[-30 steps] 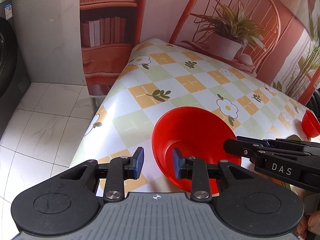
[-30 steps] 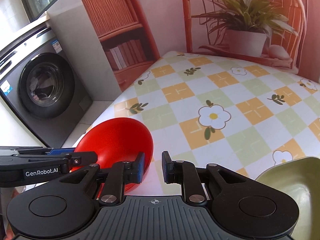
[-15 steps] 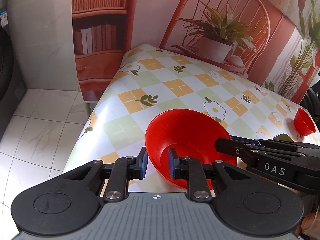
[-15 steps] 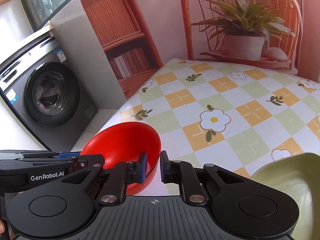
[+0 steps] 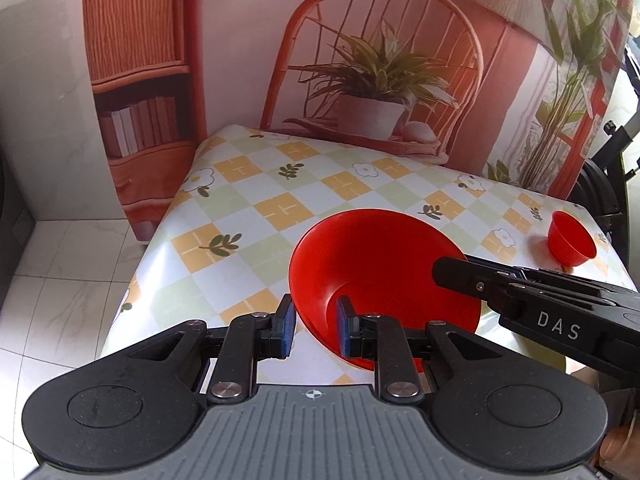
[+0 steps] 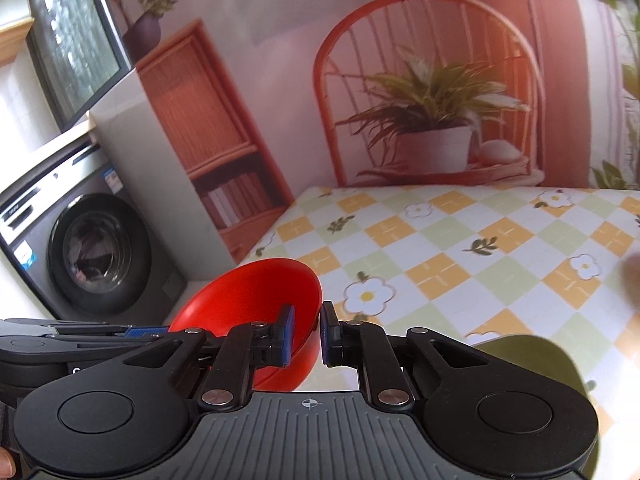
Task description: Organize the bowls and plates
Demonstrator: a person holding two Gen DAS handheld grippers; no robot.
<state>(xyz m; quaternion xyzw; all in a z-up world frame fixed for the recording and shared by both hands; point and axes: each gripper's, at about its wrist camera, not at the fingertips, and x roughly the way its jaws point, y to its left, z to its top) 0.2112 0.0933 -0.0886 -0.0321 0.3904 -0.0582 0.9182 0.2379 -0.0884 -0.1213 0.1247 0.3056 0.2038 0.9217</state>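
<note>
Red bowl (image 5: 380, 264) sits tilted near the front left edge of the tabletop (image 5: 280, 208), gripped at both sides. The left gripper (image 5: 311, 330) has its fingers (image 5: 285, 330) pinched on the near rim, one inside and one outside. The right gripper (image 6: 306, 338) clamps the opposite rim the same way. A small red cup (image 5: 570, 240) stands well apart at the right. A green dish (image 6: 532, 364) lies just beside the right gripper.
</note>
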